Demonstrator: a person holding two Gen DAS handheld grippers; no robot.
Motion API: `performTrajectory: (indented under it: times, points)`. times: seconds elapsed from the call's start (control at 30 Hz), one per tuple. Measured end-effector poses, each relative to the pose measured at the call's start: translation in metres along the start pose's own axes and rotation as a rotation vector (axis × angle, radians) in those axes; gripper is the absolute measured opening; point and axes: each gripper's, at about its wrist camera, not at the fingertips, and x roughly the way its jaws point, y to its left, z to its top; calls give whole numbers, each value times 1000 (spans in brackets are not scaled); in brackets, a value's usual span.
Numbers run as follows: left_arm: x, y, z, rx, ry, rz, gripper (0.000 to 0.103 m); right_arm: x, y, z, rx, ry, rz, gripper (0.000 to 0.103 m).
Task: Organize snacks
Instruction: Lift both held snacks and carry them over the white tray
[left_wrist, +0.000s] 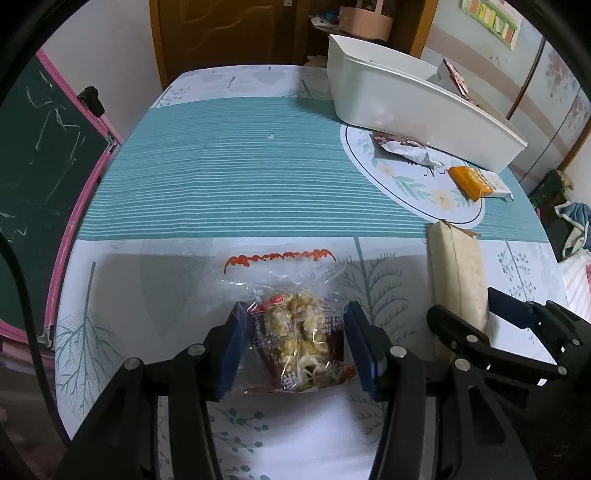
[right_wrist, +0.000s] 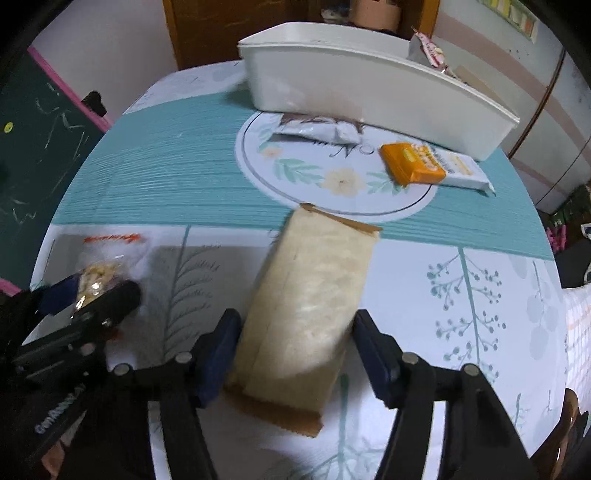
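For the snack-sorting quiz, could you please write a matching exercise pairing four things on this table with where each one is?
Things:
1. clear nut packet
2. long beige packet
3. orange packet
4. pink-and-white wrapper

Places:
A. inside the white plastic bin
B. between the right gripper fingers
C. on the tablecloth's round flower print, beside the bin
D. between the left gripper fingers

Pairs: 1-D, 2-B, 3-C, 4-A

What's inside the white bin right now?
Toward the right end of the white bin, one red-and-white snack packet pokes above the rim, with something tan beside it. The near wall hides the floor, so anything lying lower cannot be seen.
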Motion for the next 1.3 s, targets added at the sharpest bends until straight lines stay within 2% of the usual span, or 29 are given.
performTrajectory:
  times: [0.27,0.33,0.47,0.7,1.07,1.2,1.3]
  points:
    - [-12,-10,1,11,-3,-10,50,-17,-18,-10,18,-47,85,59]
    - [-21,-17,4,23,-24,-17,50,-30,-22,-10,15,-91,97,55]
    - [-42,-34,16,64,-84,-12,50,-55,-32,-8,28,-181,102,55]
    - [-75,-67,50,130,-168,-38,50,-90,-64,14,86,-328,132,55]
    - [-111,-118,143,235,-268,-45,50,-151,-130,84,131,-557,101,55]
    - [-122,-136,180,284,-319,-24,50,-168,-141,116,114,-616,75,55]
    - [-130,-151,212,320,-386,7,50,-179,-147,142,98,-659,53,55]
